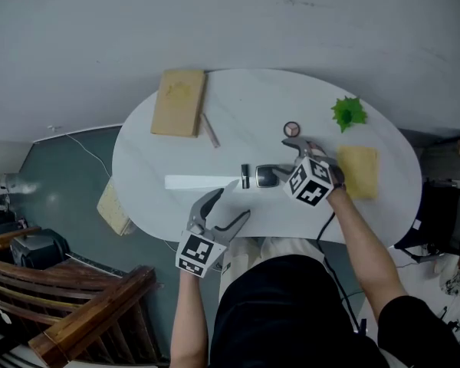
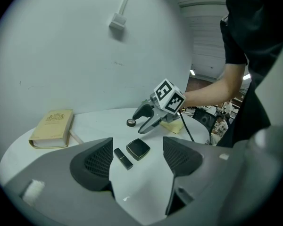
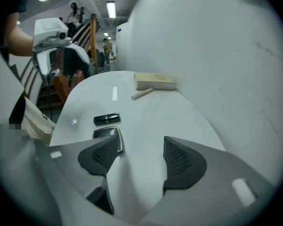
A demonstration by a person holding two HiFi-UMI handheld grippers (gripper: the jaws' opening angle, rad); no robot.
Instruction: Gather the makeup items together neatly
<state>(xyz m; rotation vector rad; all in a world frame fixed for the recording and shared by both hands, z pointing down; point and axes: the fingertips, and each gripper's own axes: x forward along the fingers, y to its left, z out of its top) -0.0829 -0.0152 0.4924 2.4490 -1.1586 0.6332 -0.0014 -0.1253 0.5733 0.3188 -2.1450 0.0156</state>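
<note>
White oval table [image 1: 245,102]: book [image 1: 179,102], pencil [image 1: 210,130], lipstick [image 1: 245,176], compact [image 1: 266,177], jar [image 1: 291,129], leaf [image 1: 348,113], pad [image 1: 359,171].

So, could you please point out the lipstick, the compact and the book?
lipstick [image 2: 123,158], left gripper view, middle of the tube
compact [image 2: 138,148], left gripper view, middle of the lid
book [image 1: 179,102], head view, middle of the cover

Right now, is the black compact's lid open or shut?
Shut. The compact lies flat beside the lipstick, with its lid flush on the base and no mirror or powder showing.
</note>
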